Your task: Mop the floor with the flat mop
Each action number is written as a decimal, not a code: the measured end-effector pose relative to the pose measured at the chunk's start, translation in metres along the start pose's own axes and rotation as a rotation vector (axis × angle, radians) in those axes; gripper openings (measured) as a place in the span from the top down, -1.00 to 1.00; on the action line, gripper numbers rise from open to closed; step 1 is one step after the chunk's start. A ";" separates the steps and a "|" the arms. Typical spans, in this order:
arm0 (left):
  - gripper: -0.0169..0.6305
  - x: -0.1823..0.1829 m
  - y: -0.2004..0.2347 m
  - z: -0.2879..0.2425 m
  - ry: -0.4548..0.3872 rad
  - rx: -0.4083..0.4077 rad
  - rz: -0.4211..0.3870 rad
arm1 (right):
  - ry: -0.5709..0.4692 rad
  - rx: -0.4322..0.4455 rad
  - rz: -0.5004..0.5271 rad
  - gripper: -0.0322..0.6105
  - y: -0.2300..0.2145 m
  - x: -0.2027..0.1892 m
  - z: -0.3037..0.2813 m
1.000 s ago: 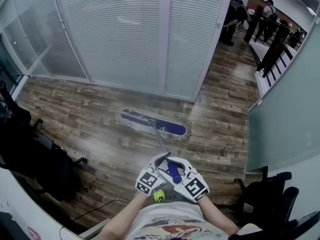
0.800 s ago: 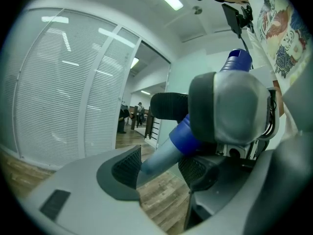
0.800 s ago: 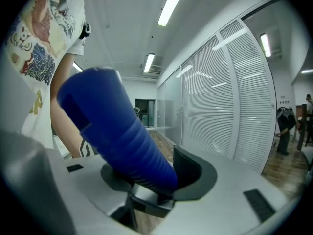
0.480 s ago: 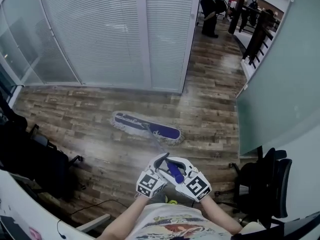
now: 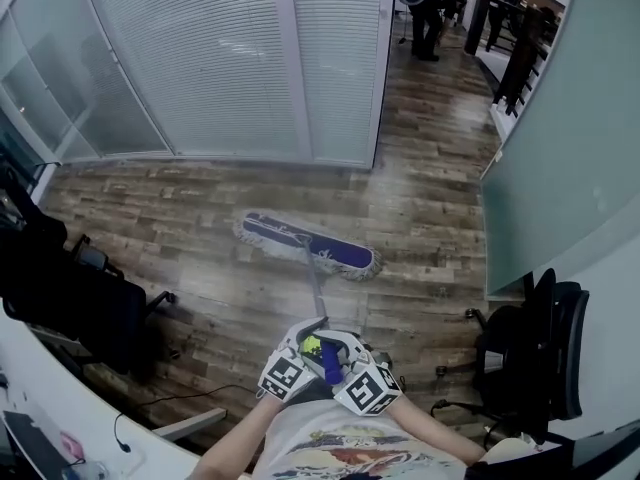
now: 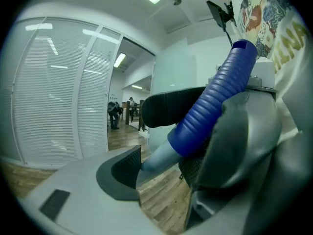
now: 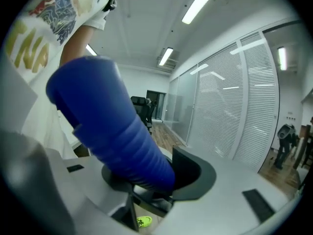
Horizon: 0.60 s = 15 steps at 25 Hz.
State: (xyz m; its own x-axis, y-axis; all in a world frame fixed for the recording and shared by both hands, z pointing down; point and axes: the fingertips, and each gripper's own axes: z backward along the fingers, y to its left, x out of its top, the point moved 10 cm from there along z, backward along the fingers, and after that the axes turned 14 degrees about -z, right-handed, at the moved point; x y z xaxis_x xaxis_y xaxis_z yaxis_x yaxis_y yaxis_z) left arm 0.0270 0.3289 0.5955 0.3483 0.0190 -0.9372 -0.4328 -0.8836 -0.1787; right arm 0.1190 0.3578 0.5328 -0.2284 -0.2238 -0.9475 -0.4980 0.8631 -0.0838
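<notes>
The flat mop's blue head (image 5: 310,247) lies flat on the wood floor, ahead of me and short of the blinds wall. Its thin grey pole (image 5: 314,293) slopes back to a ribbed blue handle (image 5: 330,364) at my waist. My left gripper (image 5: 305,340) is shut on the pole just below the handle (image 6: 215,102), its pads either side of the grey tube. My right gripper (image 5: 340,356) is shut on the blue handle (image 7: 117,136); its jaws have just been closing on it. A yellow-green shoe (image 5: 312,346) shows under the grippers.
Black office chairs stand at the left (image 5: 90,308) and right (image 5: 540,348). A white desk edge (image 5: 60,418) and a floor cable (image 5: 190,398) lie at lower left. A frosted glass partition (image 5: 560,118) bounds the right. People stand far down the corridor (image 5: 425,3).
Both grippers have come back toward my body and lower in view, still on the handle. The mop head has slid back from the blinds wall toward me.
</notes>
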 end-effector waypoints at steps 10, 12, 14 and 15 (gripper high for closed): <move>0.28 -0.017 0.119 -0.039 -0.059 -0.016 0.004 | -0.002 0.000 -0.015 0.38 -0.096 0.028 -0.077; 0.28 -0.026 0.159 -0.049 -0.051 -0.018 0.000 | 0.012 -0.013 -0.016 0.38 -0.124 0.035 -0.107; 0.28 -0.032 0.209 -0.059 -0.057 -0.013 0.001 | 0.020 -0.025 -0.015 0.38 -0.158 0.049 -0.141; 0.28 -0.034 0.235 -0.065 -0.061 -0.012 0.002 | 0.021 -0.031 -0.016 0.38 -0.177 0.058 -0.159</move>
State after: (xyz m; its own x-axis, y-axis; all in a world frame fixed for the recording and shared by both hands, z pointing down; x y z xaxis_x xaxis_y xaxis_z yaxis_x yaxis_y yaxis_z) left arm -0.0326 0.0898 0.6050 0.2961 0.0452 -0.9541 -0.4230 -0.8894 -0.1734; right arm 0.0606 0.1201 0.5417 -0.2376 -0.2467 -0.9395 -0.5271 0.8452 -0.0886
